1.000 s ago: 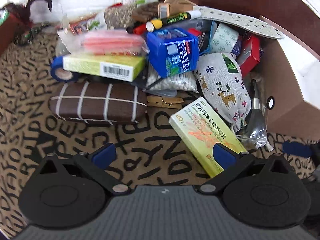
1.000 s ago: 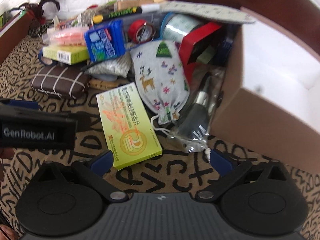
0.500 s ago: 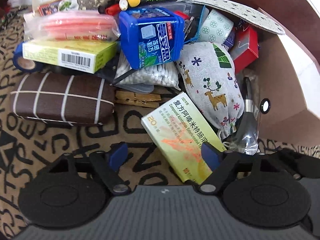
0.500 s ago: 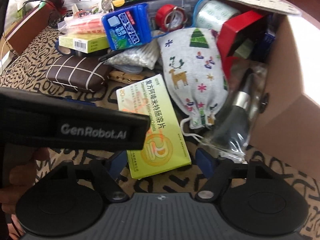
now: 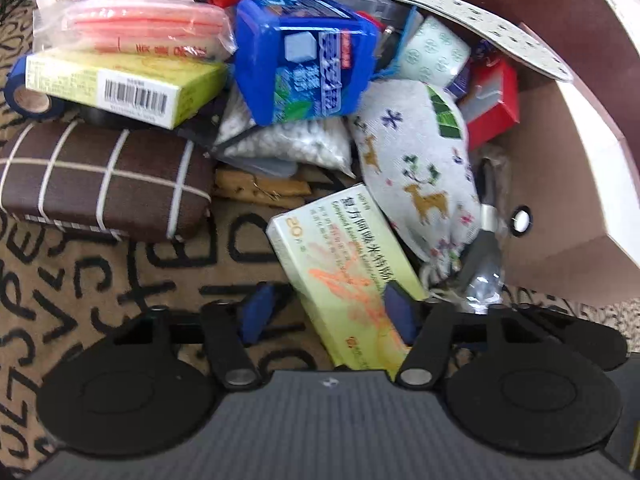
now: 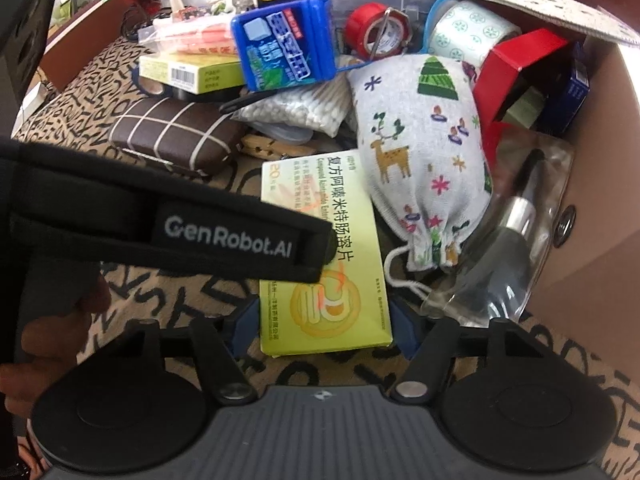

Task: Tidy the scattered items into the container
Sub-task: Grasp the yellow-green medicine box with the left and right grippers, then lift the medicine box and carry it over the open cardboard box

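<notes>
Both cameras look steeply down from close above the clutter. The left view sits over the yellow box, facing the pile. The right view looks from slightly further right; both share that box, the reindeer pouch and the carton.

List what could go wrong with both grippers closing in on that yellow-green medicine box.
Both the left gripper and the right gripper are closing around the same medicine box, so they may collide or tug against each other. The reindeer pouch seems to overlap the box's far corner, so lifting could drag it.
</notes>
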### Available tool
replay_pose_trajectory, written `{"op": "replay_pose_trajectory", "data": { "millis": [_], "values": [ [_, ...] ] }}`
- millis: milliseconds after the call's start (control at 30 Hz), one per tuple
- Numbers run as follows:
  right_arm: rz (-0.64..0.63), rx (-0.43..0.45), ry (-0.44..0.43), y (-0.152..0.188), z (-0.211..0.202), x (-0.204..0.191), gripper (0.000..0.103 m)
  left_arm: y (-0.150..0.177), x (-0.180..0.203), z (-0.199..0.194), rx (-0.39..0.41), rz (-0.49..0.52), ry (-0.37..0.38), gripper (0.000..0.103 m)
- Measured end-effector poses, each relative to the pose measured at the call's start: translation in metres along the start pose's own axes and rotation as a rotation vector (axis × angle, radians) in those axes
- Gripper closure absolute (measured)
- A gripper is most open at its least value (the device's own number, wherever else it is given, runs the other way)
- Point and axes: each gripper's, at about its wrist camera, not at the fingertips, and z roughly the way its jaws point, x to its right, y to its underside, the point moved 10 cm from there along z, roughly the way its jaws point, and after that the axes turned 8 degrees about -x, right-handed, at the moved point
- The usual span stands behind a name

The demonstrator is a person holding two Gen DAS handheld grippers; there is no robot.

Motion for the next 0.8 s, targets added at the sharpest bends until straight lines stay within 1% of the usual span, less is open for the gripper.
{"op": "replay_pose_trajectory", "data": {
  "millis": [33, 233, 267, 300, 333, 367, 400, 433, 500, 600, 633, 700, 767, 800],
  "values": [
    [0.001, -0.005, -0.005, 0.003, -0.001, -0.001, 0.037, 0.005, 0.001, -0.002, -0.005, -0.001, 0.012, 0.052],
    [0.011, -0.025, -0.018, 0.029, -0.011, -0.004, 0.037, 0.04, -0.001, -0.015, -0.023, -0.008, 0.049, 0.054],
    [0.011, -0.022, -0.015, 0.032, -0.011, -0.004, 0.037, 0.044, -0.002, -0.016, -0.024, -0.012, 0.057, 0.053],
    [0.008, -0.017, -0.01, 0.035, -0.012, -0.004, 0.037, 0.04, -0.002, -0.015, -0.024, -0.016, 0.058, 0.048],
    [0.006, -0.012, -0.006, 0.035, -0.012, -0.004, 0.037, 0.04, -0.004, -0.016, -0.02, -0.02, 0.049, 0.042],
    [0.006, -0.012, -0.003, 0.035, -0.012, -0.004, 0.037, 0.039, -0.008, -0.018, -0.014, -0.025, 0.032, 0.038],
    [0.009, -0.008, 0.001, 0.034, -0.011, -0.005, 0.037, 0.038, -0.009, -0.02, -0.012, -0.028, 0.014, 0.036],
    [0.008, -0.003, 0.003, 0.032, -0.011, -0.007, 0.037, 0.041, -0.003, -0.022, -0.014, -0.027, 0.01, 0.035],
    [-0.006, 0.011, 0.01, 0.026, -0.01, -0.01, 0.037, 0.039, -0.007, -0.024, -0.021, -0.027, 0.019, 0.034],
    [-0.016, 0.014, 0.01, 0.017, 0.0, -0.01, 0.037, 0.04, -0.012, -0.029, -0.023, -0.016, 0.034, 0.037],
    [-0.01, 0.002, 0.005, 0.017, 0.003, -0.01, 0.037, 0.041, -0.012, -0.031, -0.023, -0.005, 0.032, 0.043],
    [-0.011, 0.001, 0.007, 0.018, 0.005, -0.01, 0.037, 0.045, -0.011, -0.036, -0.036, 0.004, 0.067, 0.051],
    [-0.028, -0.001, 0.02, 0.019, 0.004, -0.011, 0.038, 0.048, -0.014, -0.04, -0.037, -0.018, 0.071, 0.05],
    [-0.033, -0.003, 0.023, 0.02, 0.004, -0.012, 0.038, 0.05, -0.015, -0.042, -0.032, -0.02, 0.066, 0.047]
  ]
}}
